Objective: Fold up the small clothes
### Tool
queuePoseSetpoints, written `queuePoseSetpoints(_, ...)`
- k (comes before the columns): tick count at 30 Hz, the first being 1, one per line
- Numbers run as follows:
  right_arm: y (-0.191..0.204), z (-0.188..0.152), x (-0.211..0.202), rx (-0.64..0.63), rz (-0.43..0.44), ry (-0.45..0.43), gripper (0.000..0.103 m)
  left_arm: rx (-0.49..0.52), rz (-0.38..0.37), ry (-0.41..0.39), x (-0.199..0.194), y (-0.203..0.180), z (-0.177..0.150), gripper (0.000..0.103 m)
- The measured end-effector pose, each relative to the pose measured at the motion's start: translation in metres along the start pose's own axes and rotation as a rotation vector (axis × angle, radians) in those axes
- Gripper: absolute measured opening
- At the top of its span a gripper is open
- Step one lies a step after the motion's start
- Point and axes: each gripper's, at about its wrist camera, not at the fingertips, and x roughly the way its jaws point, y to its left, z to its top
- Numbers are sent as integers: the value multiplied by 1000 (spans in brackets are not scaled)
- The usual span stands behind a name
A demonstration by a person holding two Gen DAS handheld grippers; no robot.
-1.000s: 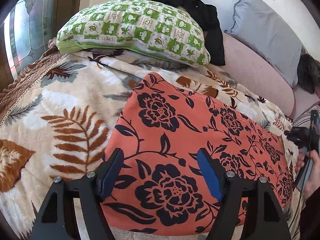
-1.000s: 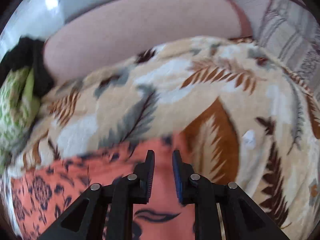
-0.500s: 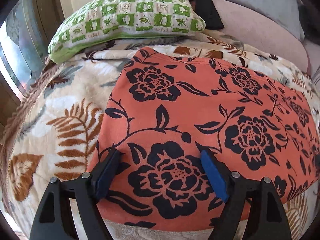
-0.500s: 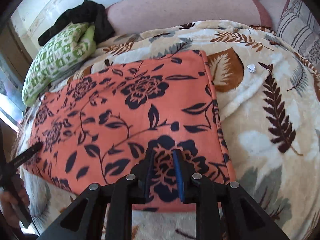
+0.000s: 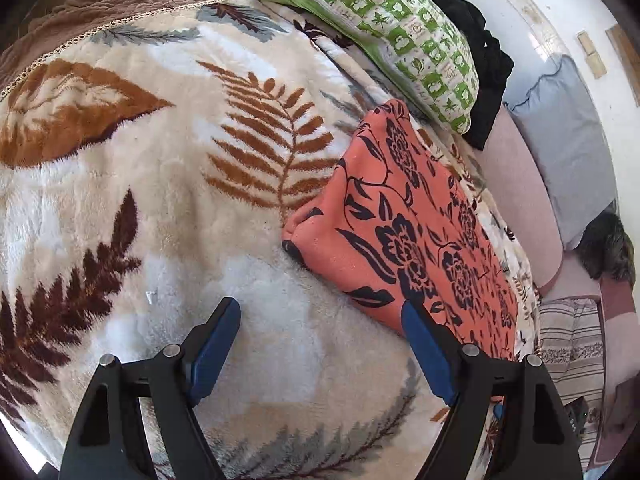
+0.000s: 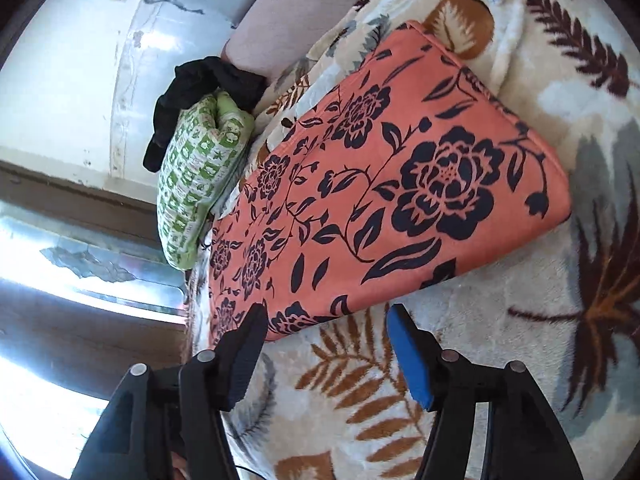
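An orange cloth with black flowers [image 5: 416, 232] lies folded flat on the leaf-patterned blanket [image 5: 160, 184]. It also shows in the right wrist view [image 6: 380, 184]. My left gripper [image 5: 320, 344] is open and empty above the blanket, beside the cloth's near left corner, with its right finger over the cloth's edge. My right gripper [image 6: 326, 344] is open and empty just off the cloth's near edge, over the blanket [image 6: 520, 340].
A green and white checked pillow [image 5: 384, 28] and a black garment [image 5: 480, 52] lie beyond the cloth. A pink cushion [image 5: 524, 208] and a grey pillow [image 5: 568, 148] stand along the wall. A striped fabric [image 5: 568, 340] lies at the right.
Both grippers have drawn back off the orange cloth. The right gripper, nearly shut over the cloth before, has opened wide. The left gripper has swung left over the blanket.
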Motion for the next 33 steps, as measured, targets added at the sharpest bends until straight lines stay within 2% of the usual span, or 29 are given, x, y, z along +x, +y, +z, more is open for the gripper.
queuePoseSetpoints(3,-8,1,8,83,1,0,66,30,-105,52,13,-14,0,83)
queuePoseSetpoints(5,-17,6,10,136,-3,-2,66,18,-128,75,26,-20,1,83)
queuePoseSetpoints(9,-34,16,10,209,-8,-46,66,-60,-158,15,36,-24,18,85)
queuePoseSetpoints(11,-43,24,9,244,-1,-70,66,-107,-170,15,46,-22,27,85)
queuePoseSetpoints(13,-52,29,15,286,18,-63,66,-154,-193,-7,49,-19,31,85)
queuePoseSetpoints(17,-49,40,19,260,30,-113,67,-152,-219,-47,49,-23,33,83)
queuePoseSetpoints(19,-49,46,24,240,32,-141,67,-111,-248,-84,45,-29,30,66)
queuePoseSetpoints(20,-49,48,26,237,34,-157,67,-74,-244,-100,43,-36,29,53)
queuePoseSetpoints(23,-44,51,28,192,25,-195,66,15,-197,-119,45,-48,29,51)
queuePoseSetpoints(24,-42,52,30,167,6,-198,64,6,-192,-115,49,-47,29,52)
queuePoseSetpoints(25,-39,52,32,146,-22,-198,58,-17,-193,-106,53,-43,29,55)
queuePoseSetpoints(26,-39,52,32,132,-47,-203,52,-47,-203,-88,59,-39,30,65)
queuePoseSetpoints(27,-39,53,32,122,-80,-207,35,-75,-212,-65,65,-35,30,67)
queuePoseSetpoints(29,-43,54,32,121,-111,-201,28,-61,-208,-74,65,-36,30,65)
queuePoseSetpoints(30,-43,54,31,120,-112,-206,25,-51,-202,-81,65,-37,30,63)
queuePoseSetpoints(31,-39,54,30,96,-128,-213,22,-46,-198,-88,64,-38,30,55)
queuePoseSetpoints(32,-33,53,28,55,-155,-225,21,-41,-178,-93,64,-37,30,32)
queuePoseSetpoints(33,-24,51,26,2,-186,-243,19,-39,-160,-94,65,-35,31,25)
